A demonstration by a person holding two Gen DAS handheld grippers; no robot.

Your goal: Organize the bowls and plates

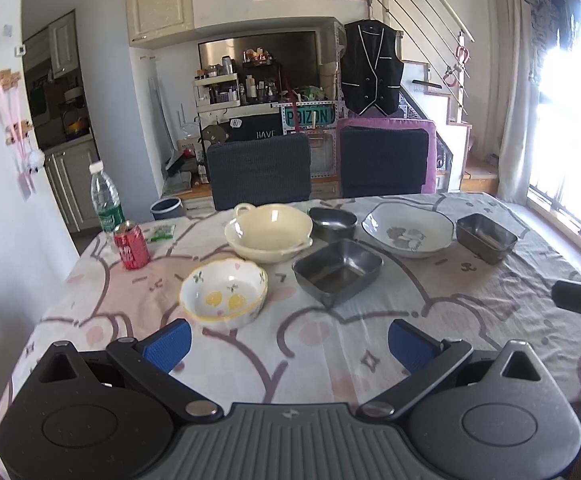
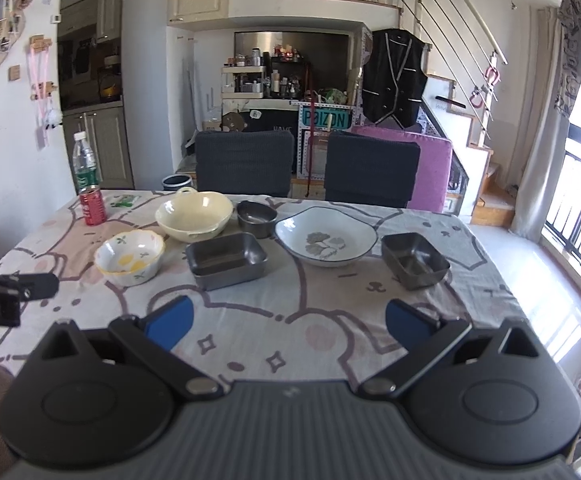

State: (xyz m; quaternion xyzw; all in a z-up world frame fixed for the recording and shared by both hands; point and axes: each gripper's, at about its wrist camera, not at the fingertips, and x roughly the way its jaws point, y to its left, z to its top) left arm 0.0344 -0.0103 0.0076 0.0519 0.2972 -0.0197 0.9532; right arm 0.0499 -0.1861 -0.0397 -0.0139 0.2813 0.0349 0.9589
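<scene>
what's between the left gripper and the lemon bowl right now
Nothing visible. The left gripper is open, and only bare tablecloth lies between its fingertips and the lemon bowl, which sits just ahead, slightly to its left. The grey square dish stands off to the right.

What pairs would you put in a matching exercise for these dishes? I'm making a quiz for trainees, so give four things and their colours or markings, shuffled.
Things:
1. handled bowl
2. scalloped bowl
3. square dish
4. can

Colours or markings:
A. red
B. dark grey metal
C. plain cream
D. white with yellow lemons

Pairs: 1-C, 2-D, 3-B, 4-A
</scene>
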